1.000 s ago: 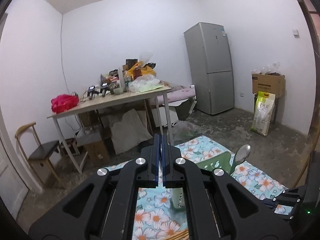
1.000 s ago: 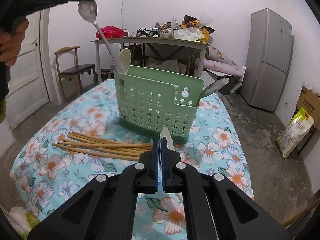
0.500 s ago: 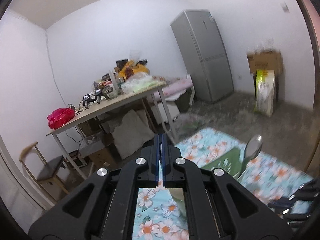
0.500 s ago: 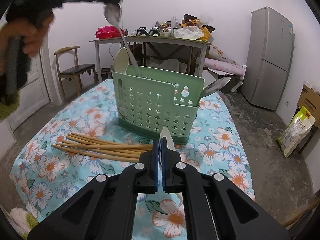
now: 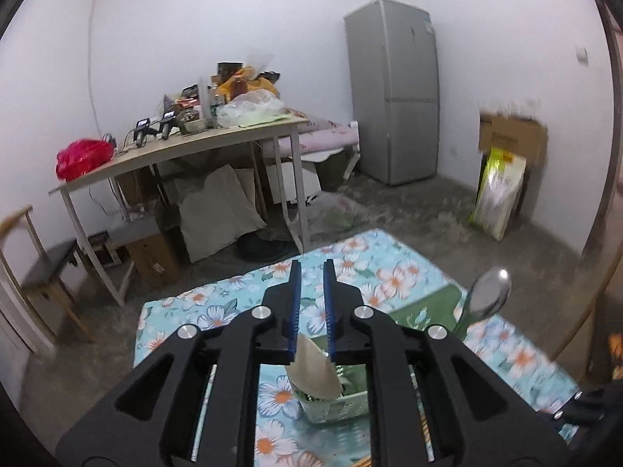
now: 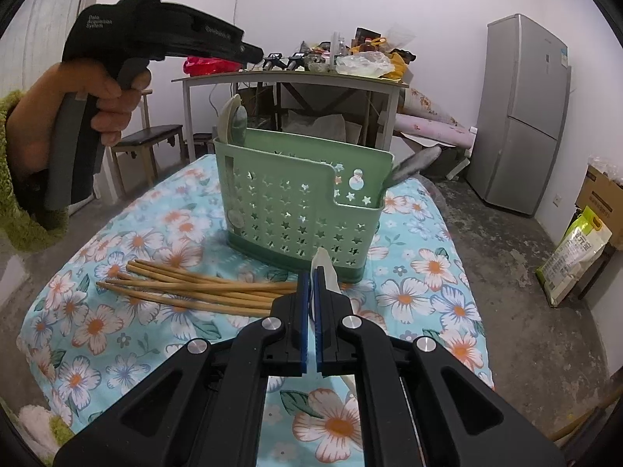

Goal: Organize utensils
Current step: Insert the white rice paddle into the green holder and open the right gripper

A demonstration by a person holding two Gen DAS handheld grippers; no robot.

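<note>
A green star-punched caddy (image 6: 296, 202) stands on the floral cloth (image 6: 128, 241). Its left end holds a beige spoon (image 6: 227, 116) with a grey metal spoon (image 6: 240, 126) against it; a second metal spoon (image 6: 416, 159) leans out of the right end. My left gripper (image 6: 255, 54) hovers above the left end. Its jaws are opening with nothing between the pads (image 5: 310, 268); the beige spoon (image 5: 311, 369) shows below them. Wooden chopsticks (image 6: 194, 288) lie in front of the caddy. My right gripper (image 6: 313, 272) is shut low over the cloth, a white spoon (image 6: 327, 268) beside its tips.
A person's hand (image 6: 113, 97) in a fuzzy green sleeve holds the left gripper. Behind the cloth stand a cluttered table (image 6: 296, 78), a wooden chair (image 6: 152, 136) and a grey fridge (image 6: 521, 116). A cardboard box and a feed bag (image 6: 572, 257) sit at the right wall.
My left gripper came down over the caddy's left end with the metal spoon. That spoon now stands in the caddy and the jaws have parted. The right gripper has not moved.
</note>
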